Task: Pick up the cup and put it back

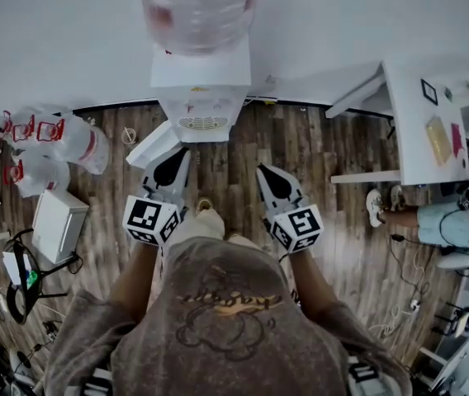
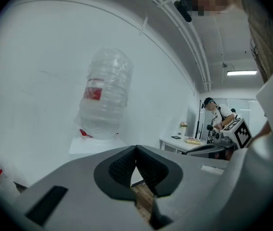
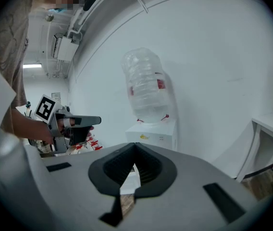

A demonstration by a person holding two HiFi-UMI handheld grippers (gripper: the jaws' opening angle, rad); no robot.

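Two grippers, the left gripper (image 2: 136,150) and the right gripper (image 3: 135,155), are pointing toward a white water dispenser (image 1: 200,97) that is standing against a white wall (image 1: 367,23) with an upturned clear bottle (image 1: 195,7) sitting on top. The person holding them is standing on a wooden floor (image 1: 234,151) and facing the dispenser. The left gripper is reaching toward its left side and the right gripper toward its right, the two well apart from each other. Both are carrying nothing. The left gripper's jaws are pressing together at the tips, with only floor showing beneath them, and the right gripper's jaws are likewise meeting at the tips with nothing between them. Each is bearing a cube with square markers (image 1: 150,219) at its rear end, near the hand. The cup is not showing clearly in any view, so its place cannot be told. Several plastic-wrapped jugs (image 1: 61,139) with red marks are lying on the floor to the left of the dispenser, near a white box (image 1: 59,221). To the right, a white table (image 1: 420,130) is standing along the wall, and another person (image 1: 441,221) is sitting just beside it.
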